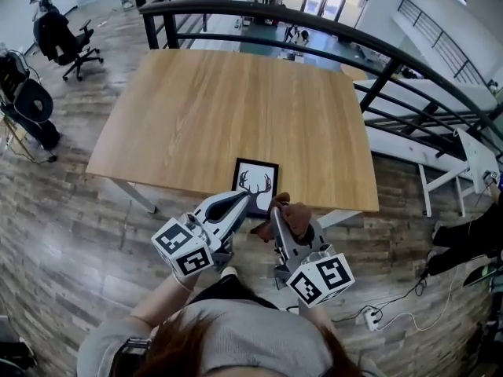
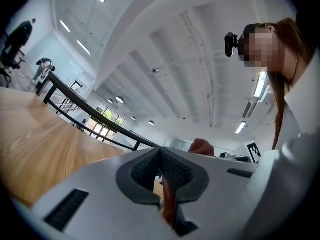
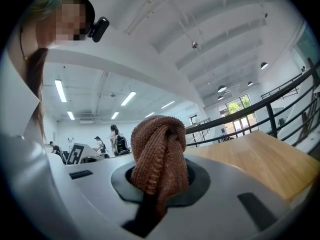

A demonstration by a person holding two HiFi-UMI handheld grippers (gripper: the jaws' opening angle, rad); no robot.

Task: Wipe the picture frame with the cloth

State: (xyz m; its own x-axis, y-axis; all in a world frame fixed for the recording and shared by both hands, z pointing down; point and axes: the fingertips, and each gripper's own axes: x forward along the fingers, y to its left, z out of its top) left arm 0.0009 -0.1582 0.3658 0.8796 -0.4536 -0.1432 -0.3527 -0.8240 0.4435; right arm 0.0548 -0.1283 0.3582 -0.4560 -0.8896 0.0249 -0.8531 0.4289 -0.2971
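The black picture frame (image 1: 256,181), with an antler print, lies at the wooden table's (image 1: 228,108) near edge. My left gripper (image 1: 245,198) is shut, and in the head view its tip overlaps the frame's near left corner; contact cannot be judged. In the left gripper view the pads (image 2: 172,170) meet, with a thin reddish-brown strip (image 2: 168,204) of unclear origin in the slit below them. My right gripper (image 1: 277,209) is shut on a bunched brown cloth (image 1: 294,217) just right of the frame. The cloth (image 3: 160,151) bulges from its jaws and shows as a lump (image 2: 201,146) from the left.
A black curved railing (image 1: 346,34) runs behind and to the right of the table. An office chair (image 1: 67,42) stands at the far left on the wood floor. A power strip with cables (image 1: 369,318) lies on the floor at the lower right.
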